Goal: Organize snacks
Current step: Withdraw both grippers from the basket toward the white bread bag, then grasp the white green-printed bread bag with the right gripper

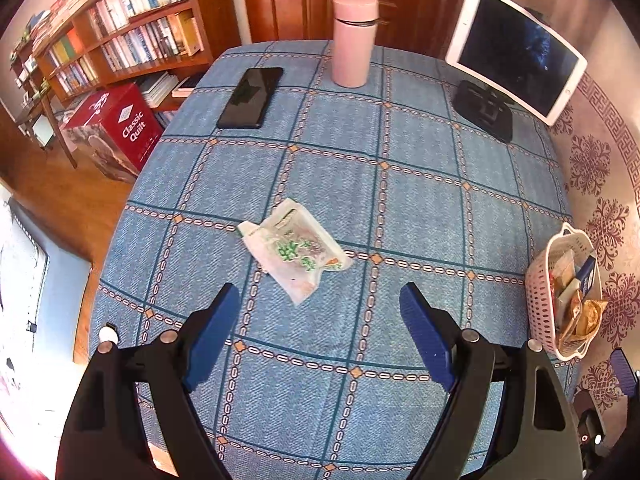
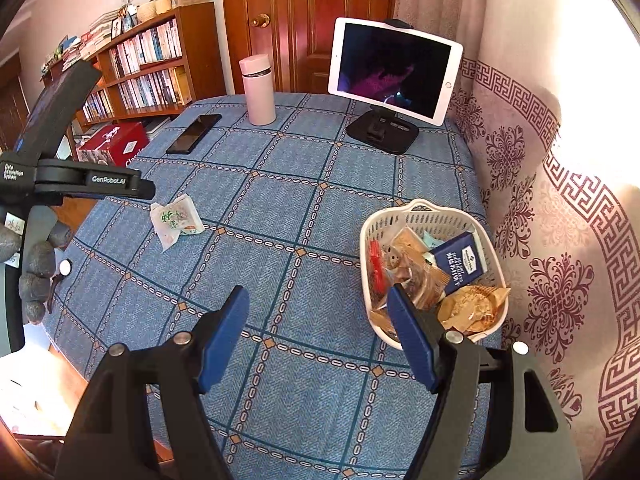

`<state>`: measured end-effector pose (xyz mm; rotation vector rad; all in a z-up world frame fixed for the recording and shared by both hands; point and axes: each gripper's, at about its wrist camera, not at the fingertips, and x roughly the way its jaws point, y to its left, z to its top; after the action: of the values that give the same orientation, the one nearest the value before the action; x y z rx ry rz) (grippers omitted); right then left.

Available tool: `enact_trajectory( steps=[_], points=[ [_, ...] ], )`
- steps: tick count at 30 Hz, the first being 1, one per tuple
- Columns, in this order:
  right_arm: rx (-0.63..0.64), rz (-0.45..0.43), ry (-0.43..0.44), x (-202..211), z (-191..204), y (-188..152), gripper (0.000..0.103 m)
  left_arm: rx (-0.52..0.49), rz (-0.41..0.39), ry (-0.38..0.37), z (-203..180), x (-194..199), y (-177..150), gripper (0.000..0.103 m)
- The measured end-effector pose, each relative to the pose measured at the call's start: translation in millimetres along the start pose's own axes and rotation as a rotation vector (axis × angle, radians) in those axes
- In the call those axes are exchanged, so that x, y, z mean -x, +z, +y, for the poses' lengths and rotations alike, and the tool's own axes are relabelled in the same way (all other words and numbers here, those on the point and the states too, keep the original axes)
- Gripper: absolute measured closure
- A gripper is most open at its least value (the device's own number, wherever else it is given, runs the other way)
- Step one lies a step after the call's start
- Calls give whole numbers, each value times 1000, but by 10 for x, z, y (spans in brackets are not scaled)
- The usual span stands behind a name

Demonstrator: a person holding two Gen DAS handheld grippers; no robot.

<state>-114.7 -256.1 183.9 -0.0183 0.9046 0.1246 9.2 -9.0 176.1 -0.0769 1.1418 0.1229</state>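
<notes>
A clear snack packet with green print [image 1: 294, 248] lies flat on the blue checked tablecloth [image 1: 420, 208], a little ahead of my left gripper [image 1: 320, 300], which hovers open and empty. The right wrist view shows the same packet [image 2: 176, 220] at the table's left side, under the left gripper's black body [image 2: 84, 180] held by a gloved hand [image 2: 36, 264]. My right gripper [image 2: 318, 304] is open and empty over the cloth, its right fingertip in front of the white basket [image 2: 420, 210]. The basket holds several wrapped snacks and a dark blue box [image 2: 460, 260].
A pink bottle [image 1: 354, 40], a black phone [image 1: 250, 98] and a white tablet on a black stand [image 1: 516, 48] sit at the table's far end. The basket [image 1: 538, 292] stands by the curtained right edge. A bookshelf [image 1: 120, 40] and red box [image 1: 116, 128] are left of the table.
</notes>
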Motion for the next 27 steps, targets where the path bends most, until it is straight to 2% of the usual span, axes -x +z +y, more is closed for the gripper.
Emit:
enact_trajectory(
  steps=[5, 8, 12, 15, 20, 27],
  points=[
    [-68, 59, 68, -214, 64, 140, 31, 88, 10, 10, 525, -103, -36, 20],
    [-92, 94, 102, -371, 137, 226, 31, 118, 41, 13, 759, -253, -74, 20],
    [-71, 135, 103, -573, 319, 309, 30, 157, 91, 5, 956, -518, -121, 20],
    [-42, 163, 106, -732, 485, 348, 25, 173, 122, -1, 1078, -711, -138, 20],
    [-5, 236, 154, -1125, 807, 419, 22, 164, 152, 24, 1247, -971, -110, 20],
    [91, 368, 268, -1920, 1439, 628, 20, 78, 148, 53, 1334, -1104, -56, 20]
  ],
)
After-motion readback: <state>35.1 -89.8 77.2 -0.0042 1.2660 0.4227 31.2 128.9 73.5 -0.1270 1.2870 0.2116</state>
